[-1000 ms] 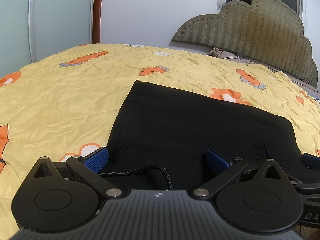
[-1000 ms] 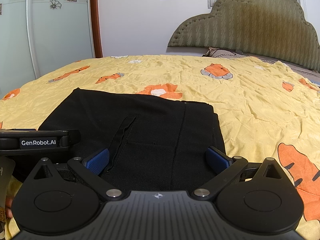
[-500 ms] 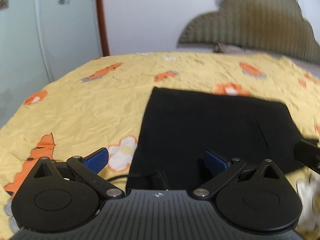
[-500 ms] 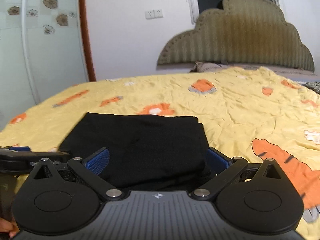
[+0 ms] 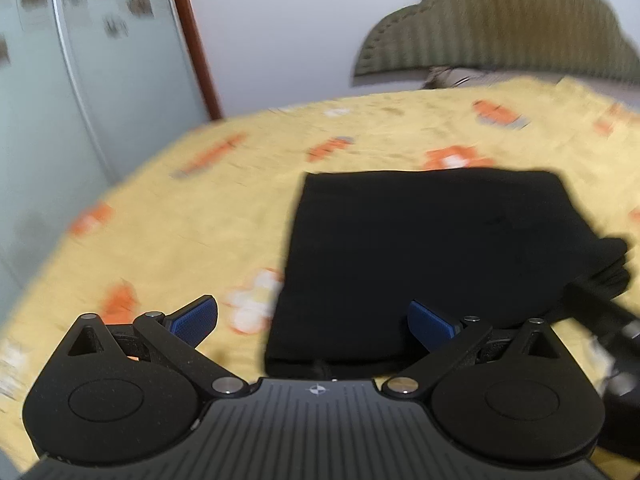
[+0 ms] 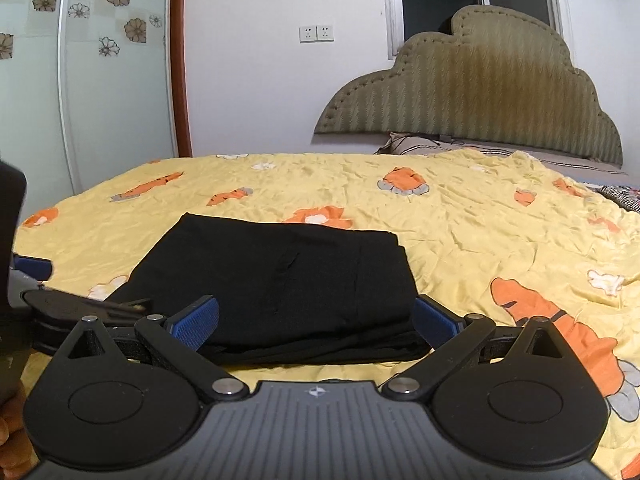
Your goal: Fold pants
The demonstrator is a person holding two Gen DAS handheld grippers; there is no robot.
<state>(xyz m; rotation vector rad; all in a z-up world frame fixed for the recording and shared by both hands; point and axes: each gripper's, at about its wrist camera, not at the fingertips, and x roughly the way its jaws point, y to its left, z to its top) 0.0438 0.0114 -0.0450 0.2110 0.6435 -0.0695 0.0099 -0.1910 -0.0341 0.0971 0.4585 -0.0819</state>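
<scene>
Now folded pants (image 6: 280,276), tools apart.

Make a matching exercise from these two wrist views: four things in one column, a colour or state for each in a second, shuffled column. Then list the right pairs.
Column one
1. pants
2. bedsheet
3. headboard
4. right claw

Column two
A. olive green, scalloped top
B. open, holding nothing
C. black, folded into a flat stack
D. yellow with orange cartoon prints

Pairs: 1-C, 2-D, 3-A, 4-B
</scene>
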